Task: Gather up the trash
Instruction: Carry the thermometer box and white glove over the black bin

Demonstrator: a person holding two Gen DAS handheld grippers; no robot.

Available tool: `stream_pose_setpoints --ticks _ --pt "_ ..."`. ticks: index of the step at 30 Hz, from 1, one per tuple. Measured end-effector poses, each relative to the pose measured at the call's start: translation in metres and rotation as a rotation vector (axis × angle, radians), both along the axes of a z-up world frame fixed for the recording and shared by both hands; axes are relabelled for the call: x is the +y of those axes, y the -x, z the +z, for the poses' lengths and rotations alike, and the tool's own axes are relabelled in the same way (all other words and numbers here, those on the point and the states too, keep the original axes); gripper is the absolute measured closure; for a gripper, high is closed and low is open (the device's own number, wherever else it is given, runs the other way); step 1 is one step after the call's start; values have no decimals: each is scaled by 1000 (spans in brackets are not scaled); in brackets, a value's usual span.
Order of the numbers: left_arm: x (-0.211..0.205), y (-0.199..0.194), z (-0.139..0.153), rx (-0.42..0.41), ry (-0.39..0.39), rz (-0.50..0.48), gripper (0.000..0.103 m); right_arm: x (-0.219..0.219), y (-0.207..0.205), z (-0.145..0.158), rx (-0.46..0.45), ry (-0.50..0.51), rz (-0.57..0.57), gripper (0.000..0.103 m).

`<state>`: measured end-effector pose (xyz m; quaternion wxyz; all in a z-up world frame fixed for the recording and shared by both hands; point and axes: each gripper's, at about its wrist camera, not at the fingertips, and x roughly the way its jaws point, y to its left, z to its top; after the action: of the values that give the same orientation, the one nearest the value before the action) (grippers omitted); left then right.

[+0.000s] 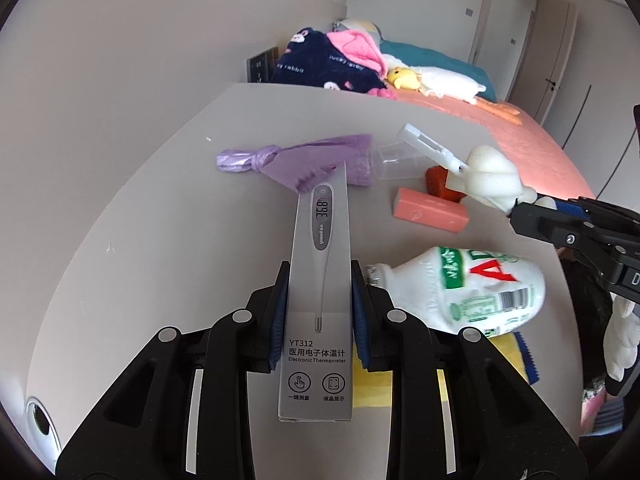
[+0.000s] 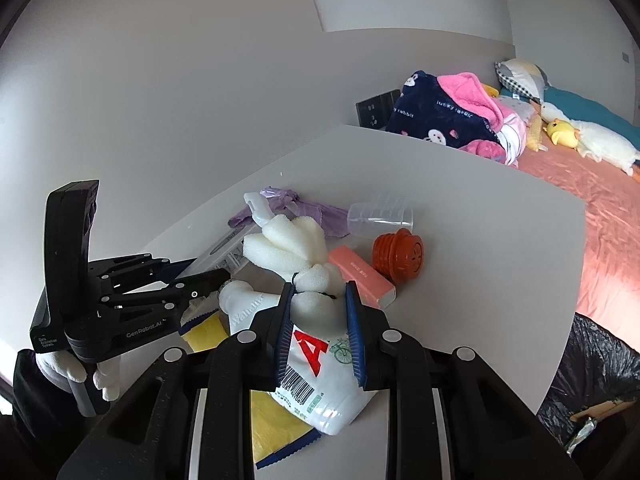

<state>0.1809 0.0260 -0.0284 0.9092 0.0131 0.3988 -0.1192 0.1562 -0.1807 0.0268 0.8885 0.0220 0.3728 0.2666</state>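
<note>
Clamped between the left gripper (image 1: 320, 312) pads, one thermometer box (image 1: 319, 300) points out over the table (image 1: 160, 240). Right gripper (image 2: 319, 328) is closed on one white foam piece (image 2: 296, 252), above one white bottle (image 2: 320, 380). One pink box (image 2: 362, 276), one clear cup (image 2: 380, 216), and one orange cap (image 2: 398, 256) lie near.

The thermometer box (image 1: 318, 320) reads "YT312" and "Electronic Thermometer". The blanket (image 2: 432, 116) says "lucky rabbit". The left gripper (image 2: 224, 274) bears "GenRobot.AI". The bottle (image 2: 316, 364) shows a red "A" and a barcode.
</note>
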Motion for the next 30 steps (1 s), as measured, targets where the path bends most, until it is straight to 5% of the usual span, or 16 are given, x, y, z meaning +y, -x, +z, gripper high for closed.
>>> stream_pose_setpoints --ticks 10,30 --pt "-16 29 35 -94 55 -24 76 -29 23 21 -46 -26 -46 77" --pt "-99 51 47 -123 77 -169 76 -105 56 38 -93 -45 -177 76"
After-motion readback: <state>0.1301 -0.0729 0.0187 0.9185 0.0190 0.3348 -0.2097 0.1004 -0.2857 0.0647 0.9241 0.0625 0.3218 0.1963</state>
